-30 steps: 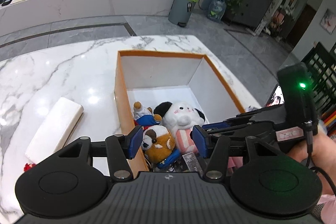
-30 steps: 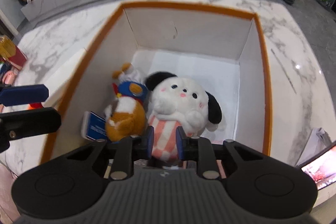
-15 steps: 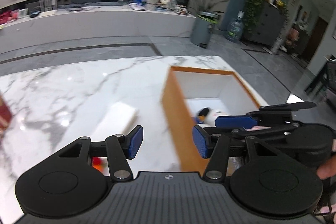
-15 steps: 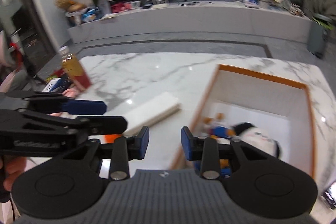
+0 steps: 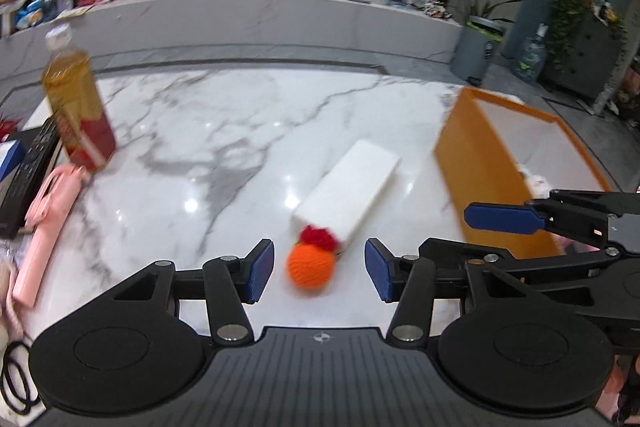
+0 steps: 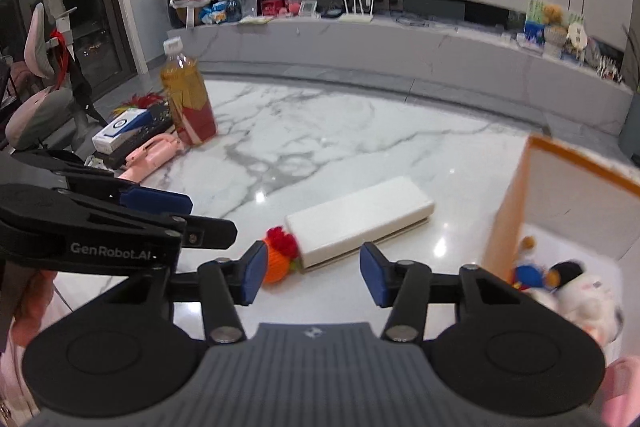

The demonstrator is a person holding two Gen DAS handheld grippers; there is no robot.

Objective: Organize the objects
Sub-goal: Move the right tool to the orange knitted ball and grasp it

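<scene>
Both grippers are empty and aimed at the loose things on the marble counter, so this looks like the reach for the next item to go into the box.

The left gripper stands about half open with nothing between its blue pads. An orange knitted ball with a red tuft lies on the counter right in that gap, low in the middle of the left wrist view, touching the near end of a white block.

The right gripper is opening, and nothing is clamped in it. In its view the ball sits beside its left pad, and the white block runs up toward the right.

The orange box sits at the right edge of both views, with stuffed toys already inside. A bottle, a pink gadget and a remote wait at the far left.

My guess is the ball goes next. The left gripper needs to come down around it and close gently, since it looks soft and could roll. It also has to stay clear of the block.
</scene>
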